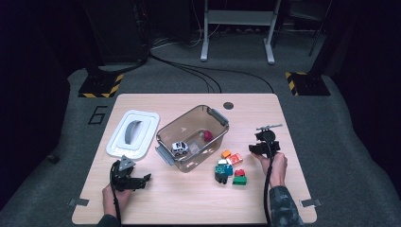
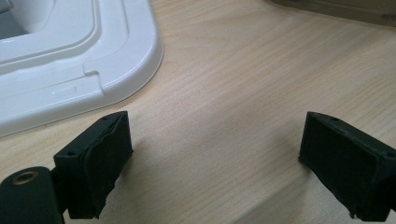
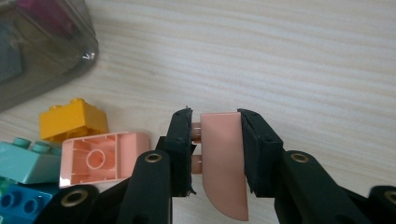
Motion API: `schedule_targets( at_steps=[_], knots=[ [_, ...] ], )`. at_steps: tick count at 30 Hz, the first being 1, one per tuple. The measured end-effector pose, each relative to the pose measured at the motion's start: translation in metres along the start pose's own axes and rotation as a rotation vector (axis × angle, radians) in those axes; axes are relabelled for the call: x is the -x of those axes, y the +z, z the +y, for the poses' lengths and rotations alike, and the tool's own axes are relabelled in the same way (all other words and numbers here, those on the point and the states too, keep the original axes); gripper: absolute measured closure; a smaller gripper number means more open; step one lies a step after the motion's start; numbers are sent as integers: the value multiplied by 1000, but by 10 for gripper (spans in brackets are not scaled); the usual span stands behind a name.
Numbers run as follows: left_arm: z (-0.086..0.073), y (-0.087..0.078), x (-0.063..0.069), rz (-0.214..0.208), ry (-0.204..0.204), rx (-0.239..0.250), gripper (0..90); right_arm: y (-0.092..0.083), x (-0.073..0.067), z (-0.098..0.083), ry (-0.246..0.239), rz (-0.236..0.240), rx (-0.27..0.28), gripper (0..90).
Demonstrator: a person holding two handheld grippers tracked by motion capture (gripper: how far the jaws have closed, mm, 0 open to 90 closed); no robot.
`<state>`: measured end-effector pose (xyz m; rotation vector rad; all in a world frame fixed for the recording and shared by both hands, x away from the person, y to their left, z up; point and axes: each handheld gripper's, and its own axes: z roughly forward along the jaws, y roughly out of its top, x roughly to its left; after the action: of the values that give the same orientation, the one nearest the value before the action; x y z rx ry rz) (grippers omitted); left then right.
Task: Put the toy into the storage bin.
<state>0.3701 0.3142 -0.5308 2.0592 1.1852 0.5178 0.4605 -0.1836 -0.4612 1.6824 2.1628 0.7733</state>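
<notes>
My right gripper is shut on a pink curved brick, pads pressed on both its sides, just above the table. From above, that gripper sits right of a small pile of bricks. Close beside it lie a yellow-orange brick, an upturned pink brick, a teal brick and a blue brick. My left gripper is open over bare wood with nothing between its pads. It rests at the front left, near the white lid.
A clear smoky bin stands mid-table with a small white toy car and a dark red piece inside. The white lid with a grey handle lies to its left. Bare wood runs along the table's front.
</notes>
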Motion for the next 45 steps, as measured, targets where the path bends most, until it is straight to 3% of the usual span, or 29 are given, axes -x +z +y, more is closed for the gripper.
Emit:
schedule_targets(
  at_steps=[9, 13, 37, 45],
  knots=[
    [0, 0, 0, 1, -1, 1, 91, -10, -3, 13, -9, 17, 51, 667],
    [0, 0, 0, 0, -2, 1, 90, -14, -7, 21, -40, 19, 91, 668],
    [0, 0, 0, 0, -2, 1, 92, -32, -28, 69, -101, 31, 178, 668],
    [0, 0, 0, -1, -1, 1, 92, -43, -39, 86, -142, 29, 226, 668]
  ],
)
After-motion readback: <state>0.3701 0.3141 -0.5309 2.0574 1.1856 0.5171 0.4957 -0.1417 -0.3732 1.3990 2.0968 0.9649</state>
